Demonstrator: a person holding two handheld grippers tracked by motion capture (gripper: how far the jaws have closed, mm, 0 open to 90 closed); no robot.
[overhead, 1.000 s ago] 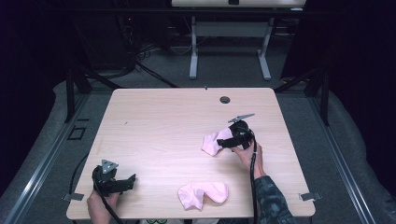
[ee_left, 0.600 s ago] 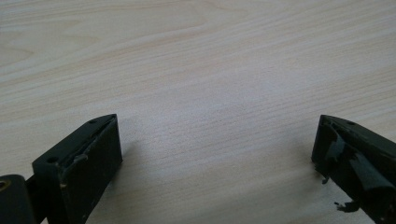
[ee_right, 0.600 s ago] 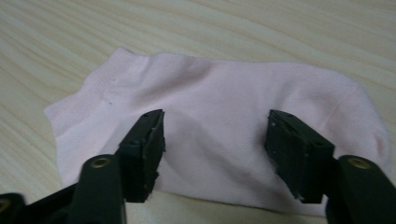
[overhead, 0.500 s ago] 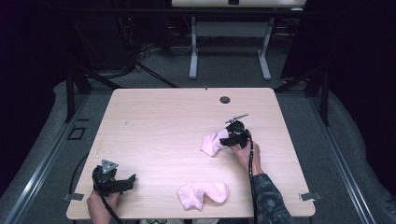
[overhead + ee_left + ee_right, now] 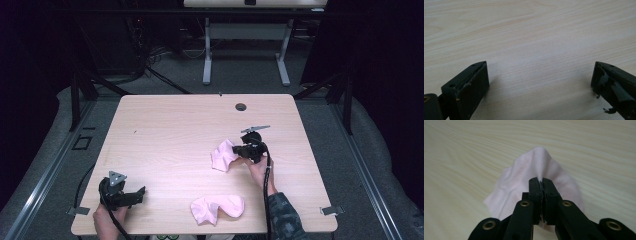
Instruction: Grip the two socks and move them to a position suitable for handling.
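Note:
A pink sock lies bunched right of the table's middle. My right gripper has just closed its jaws on that sock's right edge. In the right gripper view the jaws stand together with the pink sock pinched between them and pulled up into a peak around my right gripper. A second pink sock lies flat near the front edge. My left gripper rests at the front left corner, held by a hand. In the left gripper view my left gripper stands open over bare wood.
The light wooden table has a round cable hole near its far edge. Cables trail from both grippers off the front edge. Dark floor and a second desk's legs lie beyond the table.
The right gripper has shifted a little left onto the sock and its jaws have shut on the fabric. The left gripper and the near sock have stayed put.

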